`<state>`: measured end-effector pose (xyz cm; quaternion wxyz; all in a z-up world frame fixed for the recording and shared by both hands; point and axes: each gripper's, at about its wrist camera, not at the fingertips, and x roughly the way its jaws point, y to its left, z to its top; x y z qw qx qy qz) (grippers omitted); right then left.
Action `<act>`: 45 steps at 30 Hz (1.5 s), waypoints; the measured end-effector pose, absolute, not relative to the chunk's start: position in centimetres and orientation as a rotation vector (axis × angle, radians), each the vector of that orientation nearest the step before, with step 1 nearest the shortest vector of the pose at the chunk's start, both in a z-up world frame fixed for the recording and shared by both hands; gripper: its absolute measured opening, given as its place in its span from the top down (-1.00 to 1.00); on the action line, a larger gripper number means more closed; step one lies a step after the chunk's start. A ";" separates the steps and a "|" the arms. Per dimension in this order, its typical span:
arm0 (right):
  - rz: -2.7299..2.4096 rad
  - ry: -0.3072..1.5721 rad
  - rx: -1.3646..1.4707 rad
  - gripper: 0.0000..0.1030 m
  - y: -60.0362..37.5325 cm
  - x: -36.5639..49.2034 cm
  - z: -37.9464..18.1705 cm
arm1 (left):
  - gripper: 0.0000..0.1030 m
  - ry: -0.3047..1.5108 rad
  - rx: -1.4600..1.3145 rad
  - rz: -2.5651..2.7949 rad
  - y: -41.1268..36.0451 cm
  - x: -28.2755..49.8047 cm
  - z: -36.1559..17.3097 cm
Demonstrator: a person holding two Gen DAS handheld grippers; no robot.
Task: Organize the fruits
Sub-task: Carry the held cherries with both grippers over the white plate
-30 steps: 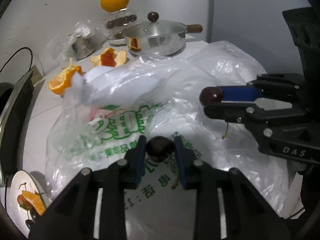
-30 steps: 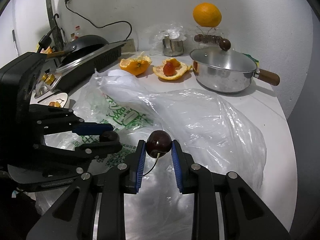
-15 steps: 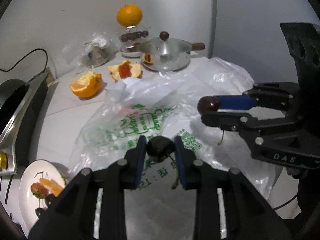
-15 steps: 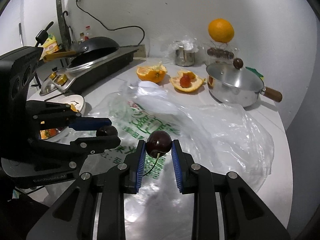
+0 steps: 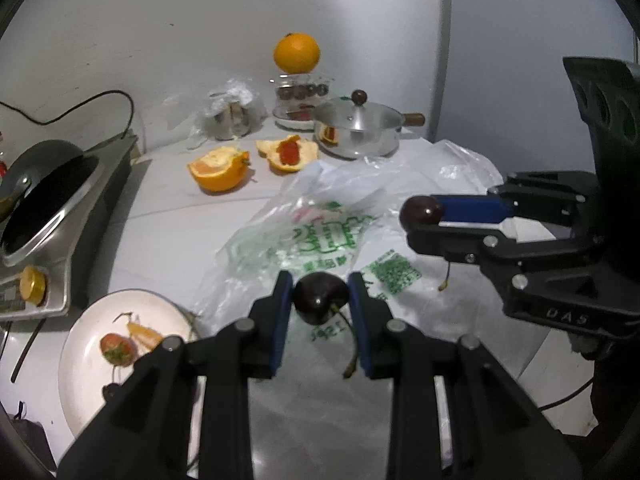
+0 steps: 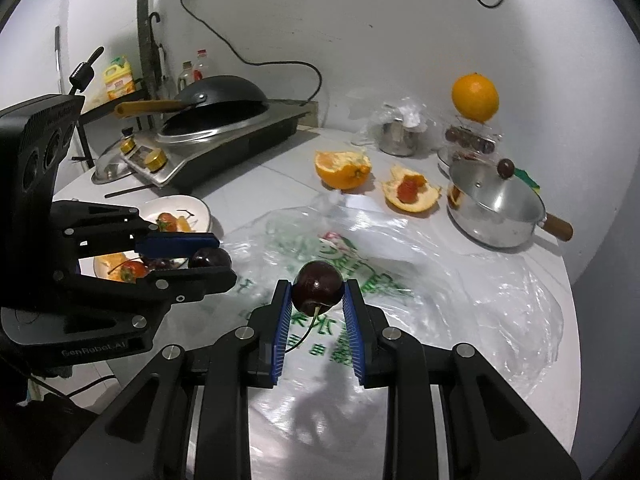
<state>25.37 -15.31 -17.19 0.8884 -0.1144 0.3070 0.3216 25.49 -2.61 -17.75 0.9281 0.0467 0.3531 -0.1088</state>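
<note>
My left gripper (image 5: 320, 298) is shut on a dark cherry (image 5: 320, 298) with its stem hanging down, above a clear plastic bag (image 5: 328, 236) printed in green. In the left wrist view my right gripper (image 5: 422, 212) comes in from the right, shut on a second cherry (image 5: 422, 211). The right wrist view shows that second cherry (image 6: 317, 287) pinched between the blue pads, and my left gripper (image 6: 210, 258) at the left with its cherry (image 6: 210, 258). A white plate (image 5: 84, 380) with a strawberry (image 5: 118, 349) and an orange piece lies at lower left, also seen as the plate (image 6: 200, 210).
At the back stand a steel pot with lid (image 5: 358, 130), a whole orange (image 5: 296, 53) on a glass jar of cherries, a half-peeled orange (image 5: 218, 168), and peel holding a strawberry (image 5: 287, 154). A stove with a black wok (image 6: 218, 110) fills the left side.
Both grippers have pulled back and risen with their cherries still held. The bag looks farther below, and the plate at the left has come into view.
</note>
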 end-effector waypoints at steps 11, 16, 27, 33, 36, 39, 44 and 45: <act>0.698 0.628 -0.290 0.46 -10.5 23.4 -16.6 | 0.44 0.694 0.049 -0.175 2.9 21.9 -17.2; 0.713 0.629 -0.319 0.46 -8.1 22.6 -16.5 | 0.44 0.689 0.030 -0.159 5.2 20.7 -17.4; 0.748 0.636 -0.376 0.46 -4.2 21.2 -16.5 | 0.44 0.680 -0.019 -0.127 8.9 18.9 -17.6; 0.765 0.639 -0.402 0.46 -2.6 20.7 -16.6 | 0.44 0.676 -0.041 -0.097 10.8 17.9 -17.9; 0.774 0.643 -0.410 0.46 -1.8 20.6 -16.7 | 0.44 0.681 -0.051 -0.082 11.8 17.6 -18.2; 0.782 0.648 -0.417 0.46 -1.1 20.5 -16.9 | 0.44 0.684 -0.058 -0.064 12.8 17.4 -18.5; 0.796 0.658 -0.433 0.46 0.0 20.5 -17.3 | 0.44 0.688 -0.072 -0.037 14.4 17.2 -19.0; 0.798 0.660 -0.436 0.46 0.2 20.5 -17.4 | 0.44 0.689 -0.074 -0.032 14.8 17.2 -19.1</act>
